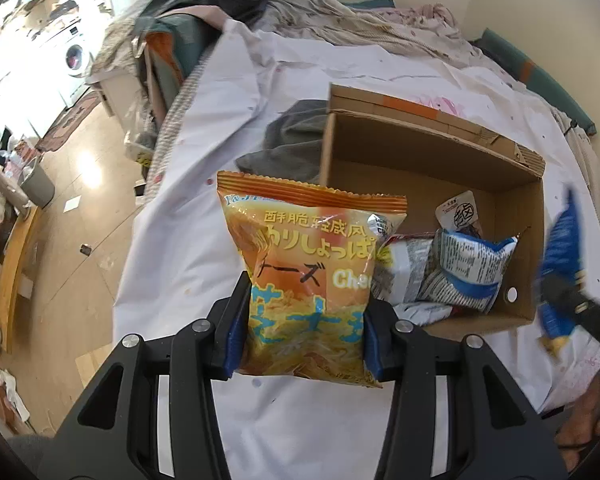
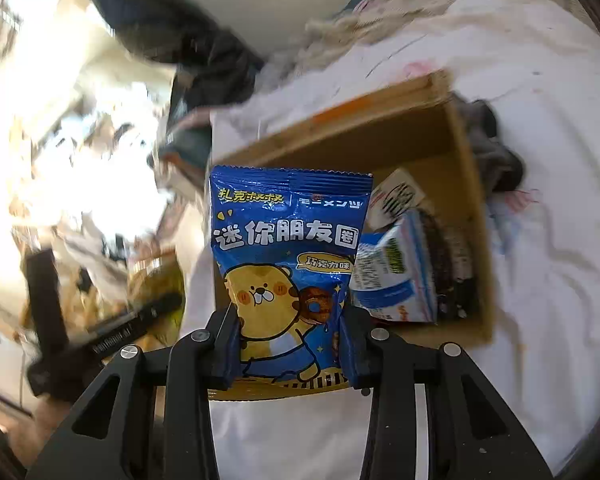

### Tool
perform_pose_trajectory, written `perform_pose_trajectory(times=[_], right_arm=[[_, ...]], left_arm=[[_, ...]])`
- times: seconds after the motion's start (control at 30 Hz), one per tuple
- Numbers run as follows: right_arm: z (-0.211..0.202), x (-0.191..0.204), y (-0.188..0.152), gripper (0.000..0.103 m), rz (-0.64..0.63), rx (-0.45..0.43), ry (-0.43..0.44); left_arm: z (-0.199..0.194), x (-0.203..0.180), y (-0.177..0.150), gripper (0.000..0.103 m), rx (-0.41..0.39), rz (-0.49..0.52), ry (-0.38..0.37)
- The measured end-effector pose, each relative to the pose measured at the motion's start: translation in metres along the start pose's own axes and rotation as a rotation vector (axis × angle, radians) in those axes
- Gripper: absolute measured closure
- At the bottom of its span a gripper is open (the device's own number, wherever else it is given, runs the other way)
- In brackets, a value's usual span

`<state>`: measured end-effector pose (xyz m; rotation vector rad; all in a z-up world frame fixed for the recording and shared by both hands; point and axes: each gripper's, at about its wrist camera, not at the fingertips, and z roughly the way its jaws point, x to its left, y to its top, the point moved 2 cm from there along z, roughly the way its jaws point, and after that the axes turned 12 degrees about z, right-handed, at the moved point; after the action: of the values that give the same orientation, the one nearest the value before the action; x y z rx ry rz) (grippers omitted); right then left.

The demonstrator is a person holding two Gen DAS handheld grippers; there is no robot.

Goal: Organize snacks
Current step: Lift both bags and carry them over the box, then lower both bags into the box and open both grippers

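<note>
An open cardboard box [image 1: 432, 152] sits on the white bedsheet [image 1: 228, 128], and in its near end lies a small heap of snack packets: a white-and-blue packet [image 1: 466, 268] on top with its printed back showing, a silver-grey packet [image 1: 400, 264] beside it, and a small white tagged packet [image 1: 460, 210] toward the middle of the box floor; the far end of the box is bare cardboard. A grey cloth [image 1: 284, 144] lies against the box's far-left outer wall. The left gripper [image 1: 300, 328] is clenched on an orange cheese snack bag [image 1: 304, 276], pinching its lower half upright, just outside the box's near-left corner. The right gripper [image 2: 290, 344] grips a blue chocolate snack bag [image 2: 288, 264] by its lower part, held upright over the box's near edge [image 2: 440, 332].
</note>
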<state>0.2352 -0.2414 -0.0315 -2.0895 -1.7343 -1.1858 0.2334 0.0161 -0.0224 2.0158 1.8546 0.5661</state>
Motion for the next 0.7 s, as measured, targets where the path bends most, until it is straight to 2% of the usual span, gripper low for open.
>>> perform_pose_trajectory(times=[0.1,0.23,0.37,0.43,0.7], right_arm=[[0.029,0.005,0.006,0.063,-0.042,0.062,-0.046],[0.065,-0.003,0.014,0.063,-0.069,0.114,-0.118],[0.081,-0.020,0.017,0.063,-0.043,0.103,-0.196],[0.081,-0.027,0.018,0.063,-0.020,0.097,-0.215],[0.080,-0.030,0.022,0.060,0.014,0.074,-0.167]], left_arm=[[0.017,-0.012,0.013,0.060,0.015,0.028,-0.006],[0.035,-0.026,0.023,0.060,-0.014,0.078,0.027],[0.053,-0.030,0.022,0.060,-0.008,0.083,-0.006],[0.056,-0.032,0.023,0.060,-0.024,0.091,0.000],[0.048,-0.037,0.032,0.060,-0.103,0.118,-0.008]])
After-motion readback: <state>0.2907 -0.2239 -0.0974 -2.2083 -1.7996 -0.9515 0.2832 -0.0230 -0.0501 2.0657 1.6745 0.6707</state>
